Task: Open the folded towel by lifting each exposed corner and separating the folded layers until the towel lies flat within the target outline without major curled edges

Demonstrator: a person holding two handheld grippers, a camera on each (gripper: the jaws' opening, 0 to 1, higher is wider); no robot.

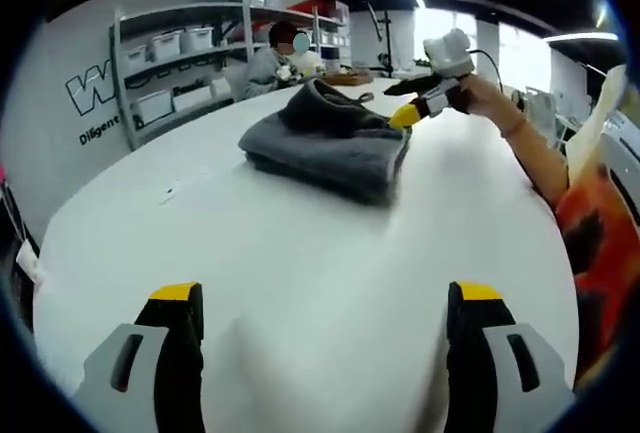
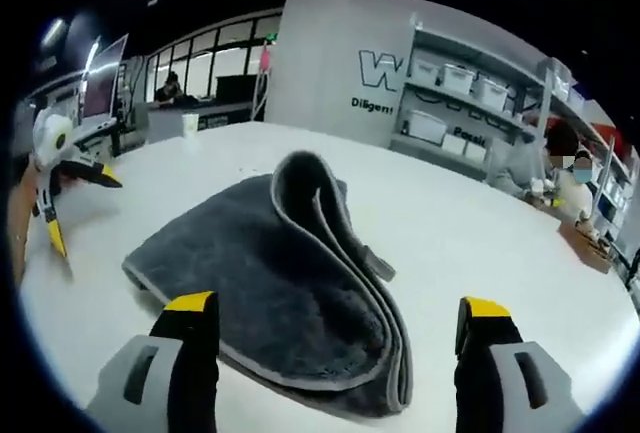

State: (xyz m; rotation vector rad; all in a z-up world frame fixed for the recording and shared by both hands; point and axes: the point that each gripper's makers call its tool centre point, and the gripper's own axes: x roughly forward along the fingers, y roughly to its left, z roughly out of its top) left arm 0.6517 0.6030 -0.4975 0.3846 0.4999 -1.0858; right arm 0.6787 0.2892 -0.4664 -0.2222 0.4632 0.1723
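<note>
I am looking at one grey plush towel (image 2: 290,288) lying on the round white table (image 1: 300,273), folded into thick layers, with one hemmed layer curling up in a rounded ridge. My left gripper (image 1: 325,303) is hovering released over bare tabletop. My right gripper (image 2: 335,318) is spread wide, gripping nothing, straddling the towel's near edge.

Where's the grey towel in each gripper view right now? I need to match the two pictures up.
Left gripper view: the grey towel lies folded on the white table, upper centre, well beyond the open jaws; the right gripper is at its far right corner.
Right gripper view: the towel lies close, centre and low, between the open jaws, one layer curled up.
Shared landmark: the shelving with white bins.
</note>
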